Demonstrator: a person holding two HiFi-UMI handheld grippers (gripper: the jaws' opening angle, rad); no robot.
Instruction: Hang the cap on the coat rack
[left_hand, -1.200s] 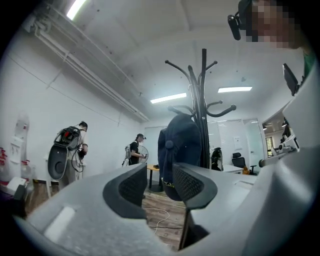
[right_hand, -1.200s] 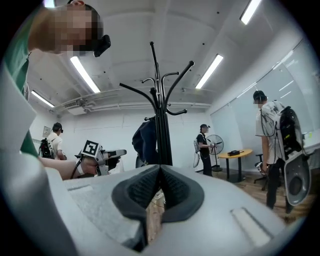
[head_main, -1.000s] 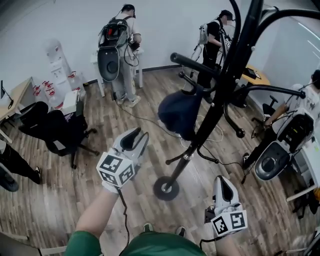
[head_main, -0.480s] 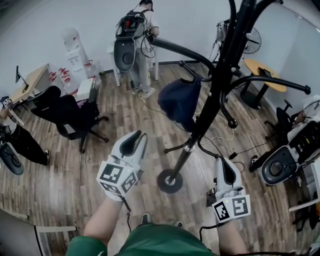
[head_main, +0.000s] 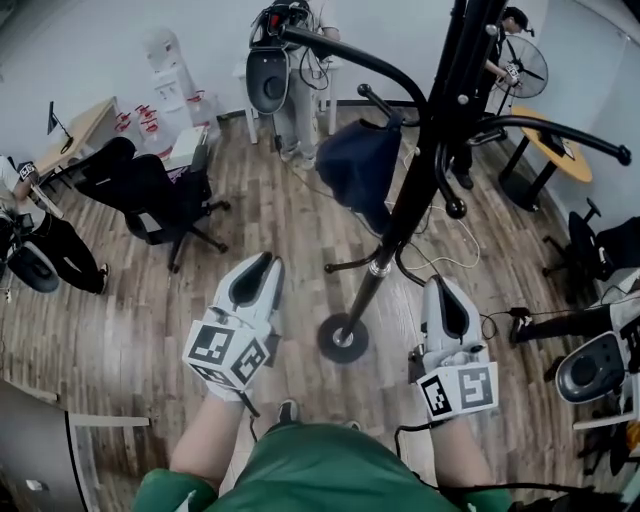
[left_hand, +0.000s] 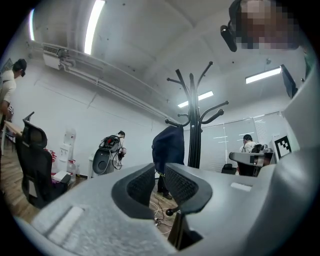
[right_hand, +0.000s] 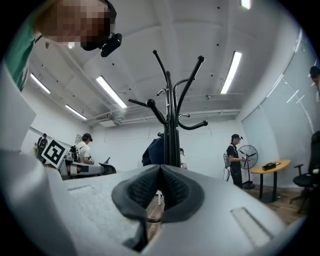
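Head view: your left gripper (head_main: 262, 262), jaws a narrow gap apart and just closing on nothing, and your right gripper (head_main: 441, 286), jaws together and empty, flank the coat rack (head_main: 408, 215) over open floor (head_main: 270, 232). The cap (head_main: 352, 168) hangs on a rack arm ahead, well apart from both.

Three views around one coat rack (head_main: 420, 190).
Looks steeply down from the head onto floor (head_main: 150, 330) and rack base; looks along the jaws, slightly upward, from left gripper (head_main: 262, 268) and right gripper (head_main: 442, 290), near the rack; shares rack and hanging cap (head_main: 355, 170).
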